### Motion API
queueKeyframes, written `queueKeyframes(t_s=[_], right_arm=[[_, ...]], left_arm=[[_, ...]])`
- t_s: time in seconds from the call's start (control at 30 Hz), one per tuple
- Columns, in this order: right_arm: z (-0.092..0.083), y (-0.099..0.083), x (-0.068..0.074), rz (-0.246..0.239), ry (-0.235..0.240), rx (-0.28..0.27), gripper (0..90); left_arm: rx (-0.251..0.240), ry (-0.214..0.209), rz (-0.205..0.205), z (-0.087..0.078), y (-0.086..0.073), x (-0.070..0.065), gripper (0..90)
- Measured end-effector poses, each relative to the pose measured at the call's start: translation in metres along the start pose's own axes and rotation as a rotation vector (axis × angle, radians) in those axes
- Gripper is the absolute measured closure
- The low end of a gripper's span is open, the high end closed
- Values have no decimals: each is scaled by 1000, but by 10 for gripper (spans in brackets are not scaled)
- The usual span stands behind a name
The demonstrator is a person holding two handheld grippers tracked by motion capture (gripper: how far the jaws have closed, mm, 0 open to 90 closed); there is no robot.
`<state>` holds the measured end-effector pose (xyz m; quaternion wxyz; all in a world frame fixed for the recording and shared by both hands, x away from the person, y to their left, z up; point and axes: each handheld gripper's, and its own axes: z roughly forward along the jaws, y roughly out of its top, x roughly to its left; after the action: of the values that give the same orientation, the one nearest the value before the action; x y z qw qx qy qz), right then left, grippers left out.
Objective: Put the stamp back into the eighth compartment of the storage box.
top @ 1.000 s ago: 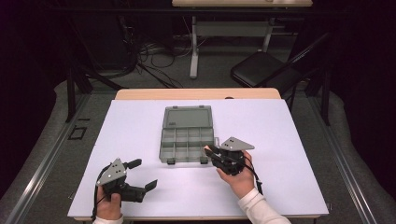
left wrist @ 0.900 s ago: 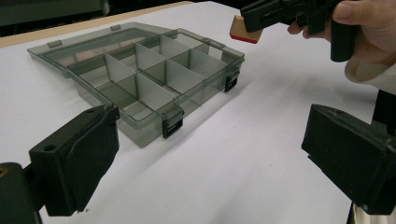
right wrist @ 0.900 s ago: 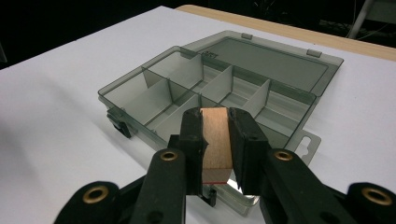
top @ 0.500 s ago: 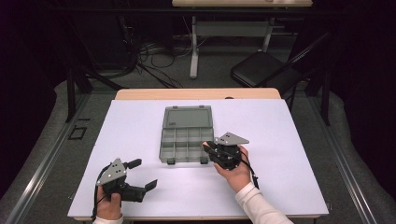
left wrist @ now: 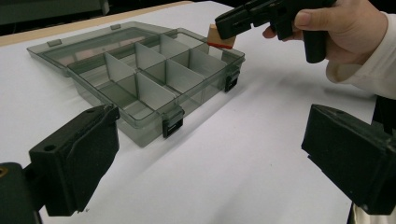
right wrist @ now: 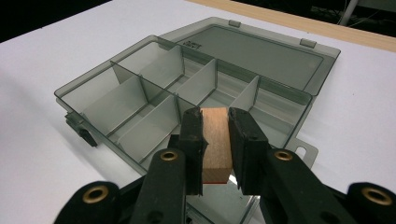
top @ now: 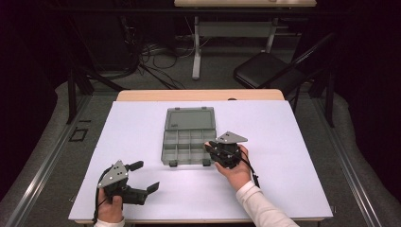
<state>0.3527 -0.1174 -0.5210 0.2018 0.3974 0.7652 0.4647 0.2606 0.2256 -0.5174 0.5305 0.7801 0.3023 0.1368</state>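
Block (right wrist: pixel 217 140), wooden with red underside, clamped in right tongs (top: pixel 213 148), hovering over near-right corner of organizer box (top: pixel 187 142). Box open, lid flat behind, compartments empty. Left tongs (top: pixel 145 176) spread wide, holding nothing, parked well apart on white surface (top: pixel 293 142). To do well: centre block over one compartment, clear dividers, lower level, release only once inside walls.

I see a small wooden block (right wrist: pixel 216 140), pale tan with a red stripe along its lower edge, pinched upright over the near-right corner compartment of the smoky grey organiser box (top: pixel 188 142). The box lies open at table centre, its lid flat toward twelve o'clock, its divided compartments bare, two black latches at six o'clock.
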Motion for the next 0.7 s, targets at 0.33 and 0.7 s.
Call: queueKeyframes(t_s=[0.33,0.7], right_arm=[[2,4,1,-25,6,30,760],[3,9,0,-38,19,85,760]], left_arm=[[0,0,0,0,0,0,37],[0,0,2,0,0,0,37]])
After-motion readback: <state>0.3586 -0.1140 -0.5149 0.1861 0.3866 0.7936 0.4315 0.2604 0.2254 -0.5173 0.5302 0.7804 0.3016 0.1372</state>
